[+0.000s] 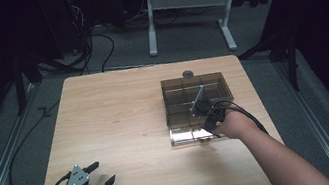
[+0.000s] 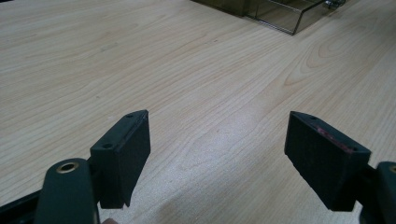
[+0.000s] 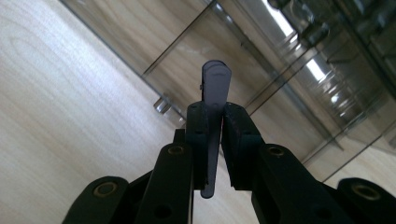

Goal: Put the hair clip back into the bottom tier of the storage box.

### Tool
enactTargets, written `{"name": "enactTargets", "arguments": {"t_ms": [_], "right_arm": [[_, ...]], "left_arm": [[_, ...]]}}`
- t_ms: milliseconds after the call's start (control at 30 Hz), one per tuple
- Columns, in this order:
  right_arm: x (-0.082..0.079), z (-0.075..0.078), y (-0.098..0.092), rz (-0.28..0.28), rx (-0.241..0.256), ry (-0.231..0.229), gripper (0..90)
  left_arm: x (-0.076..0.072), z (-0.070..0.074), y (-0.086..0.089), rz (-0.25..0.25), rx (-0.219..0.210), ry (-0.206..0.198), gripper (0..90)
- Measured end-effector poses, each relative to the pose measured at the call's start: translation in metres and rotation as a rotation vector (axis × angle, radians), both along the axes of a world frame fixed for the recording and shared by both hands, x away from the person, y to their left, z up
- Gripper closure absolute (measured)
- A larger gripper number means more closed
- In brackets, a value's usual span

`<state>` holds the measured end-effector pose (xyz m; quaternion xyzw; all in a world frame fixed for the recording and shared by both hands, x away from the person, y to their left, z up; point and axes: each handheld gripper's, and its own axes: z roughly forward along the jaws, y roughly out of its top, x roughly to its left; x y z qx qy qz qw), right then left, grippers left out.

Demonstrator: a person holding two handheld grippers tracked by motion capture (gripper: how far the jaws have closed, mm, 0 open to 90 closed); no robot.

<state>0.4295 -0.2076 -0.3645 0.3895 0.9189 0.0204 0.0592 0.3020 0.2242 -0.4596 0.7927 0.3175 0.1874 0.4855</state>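
While hovering over clear box (image 1: 197,98) on desk (image 1: 117,125): right gripper (image 3: 213,135) fingers clamped on thin plastic strip (image 3: 214,100), likely to slip; left gripper (image 2: 217,158) fingers spread wide, empty.

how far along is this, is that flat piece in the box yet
Not yet. Done: the right tool has the flat grey piece clamped between its jaws. In hand: it holds the piece over the smoky divided box, above the compartments. Left: lowering and releasing it; which compartment is meant, I cannot tell. The left tool rests open near the table's front corner.
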Motion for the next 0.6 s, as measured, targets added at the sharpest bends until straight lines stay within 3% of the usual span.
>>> {"name": "enactTargets", "arguments": {"t_ms": [200,233,600], "right_arm": [[0.008,-0.003,0.005,0.009,-0.003,0.005,81.1],[0.012,-0.005,0.007,0.032,0.004,-0.005,81.1],[0.024,-0.011,0.012,0.058,0.015,-0.03,81.1]], "left_arm": [[0.0,0.0,0.0,-0.001,0.0,0.0,23.0],[0.0,0.0,0.0,-0.001,-0.001,0.001,23.0],[0.0,0.0,0.0,-0.004,-0.001,0.001,23.0]]}}
